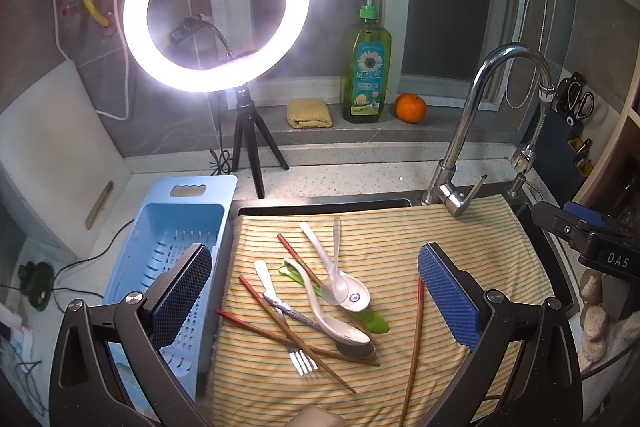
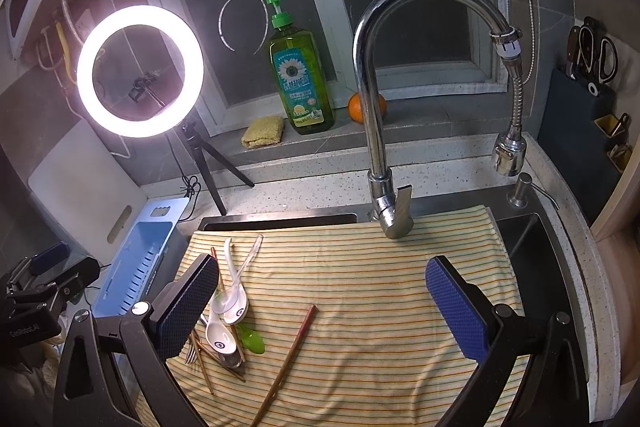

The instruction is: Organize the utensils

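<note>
Hovering over striped towel, left claw and right claw both agape, "DAS" on right claw's body

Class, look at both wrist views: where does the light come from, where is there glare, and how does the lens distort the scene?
Left wrist view: the ring light blows out to white with a halo, washing out the wall behind it; the window frame bows and the corners go dark. Right wrist view: the same ring light glares less, its reflection shows in the dark window, and the faucet looks stretched.
</note>
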{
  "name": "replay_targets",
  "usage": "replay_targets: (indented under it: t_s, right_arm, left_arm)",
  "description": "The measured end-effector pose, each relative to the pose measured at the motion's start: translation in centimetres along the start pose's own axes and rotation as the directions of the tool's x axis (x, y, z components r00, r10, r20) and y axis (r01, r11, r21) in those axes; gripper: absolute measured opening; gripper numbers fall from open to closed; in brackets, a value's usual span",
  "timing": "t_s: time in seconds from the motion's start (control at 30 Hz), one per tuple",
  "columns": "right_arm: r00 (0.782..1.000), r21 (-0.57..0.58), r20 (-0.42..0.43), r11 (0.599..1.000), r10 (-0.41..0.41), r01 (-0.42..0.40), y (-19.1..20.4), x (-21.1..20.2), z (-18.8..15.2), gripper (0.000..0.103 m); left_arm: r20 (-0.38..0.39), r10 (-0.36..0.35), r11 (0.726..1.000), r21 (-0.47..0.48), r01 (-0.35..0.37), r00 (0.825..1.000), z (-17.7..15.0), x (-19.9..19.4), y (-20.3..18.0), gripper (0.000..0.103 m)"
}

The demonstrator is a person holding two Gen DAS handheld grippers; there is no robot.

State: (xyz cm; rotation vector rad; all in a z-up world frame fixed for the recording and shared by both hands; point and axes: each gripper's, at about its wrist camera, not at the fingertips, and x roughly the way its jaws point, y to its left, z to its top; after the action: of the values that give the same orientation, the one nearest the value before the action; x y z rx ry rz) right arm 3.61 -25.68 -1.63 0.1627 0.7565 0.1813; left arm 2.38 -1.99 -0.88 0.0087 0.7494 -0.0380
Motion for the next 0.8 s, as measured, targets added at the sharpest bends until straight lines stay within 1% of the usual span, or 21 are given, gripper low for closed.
replay_targets:
  t_s: [0.5,0.8]
  right_arm:
    - [1.000,0.000,-0.002,1.000,-0.001,0.001,-0.21,0.29,0.09,0.102]
    - [1.000,-0.006,-0.018,1.000,0.000,0.000,-0.49,1.02,0.03,0.102]
  left_arm:
    - [-0.004,-0.002,1.000,0.010,0.002,1.000,0.26,0.37,-0.18,0.102]
    - [-0.019,0.003,1.000,0.001,-0.003,1.000,0.02,0.64,-0.11,0.102]
